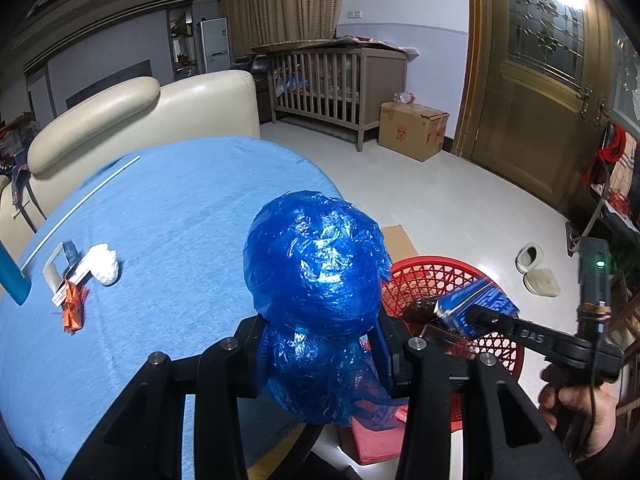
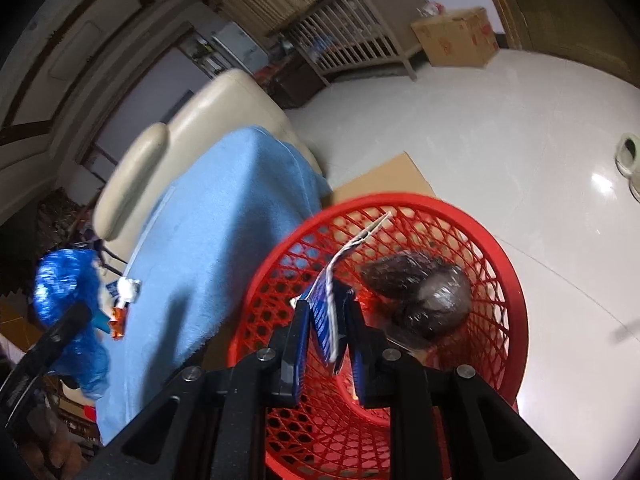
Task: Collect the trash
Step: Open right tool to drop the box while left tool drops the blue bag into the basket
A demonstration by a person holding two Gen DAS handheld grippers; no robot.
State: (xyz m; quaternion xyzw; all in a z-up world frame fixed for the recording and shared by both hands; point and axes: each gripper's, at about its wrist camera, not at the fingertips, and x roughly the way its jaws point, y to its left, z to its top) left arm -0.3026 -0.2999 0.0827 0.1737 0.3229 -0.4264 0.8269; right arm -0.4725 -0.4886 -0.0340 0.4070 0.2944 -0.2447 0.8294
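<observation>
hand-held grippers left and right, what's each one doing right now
Left hand-held gripper: shut on the blue plastic bag.
Right hand-held gripper: shut on a blue wrapper, over the red basket.

a home living room: sofa (image 1: 140,116), crib (image 1: 332,84), curtains (image 1: 288,0).

Left hand-held gripper (image 1: 320,354) fingers clamped on crumpled blue plastic bag (image 1: 316,264), raised above tabletop (image 1: 168,208) edge, just left of red basket (image 2: 508,276). Right hand-held gripper (image 2: 326,330) fingers pinch blue wrapper (image 2: 326,316), tilted down over basket mouth. Right hand (image 1: 580,404) wraps the handle, right of basket.
</observation>
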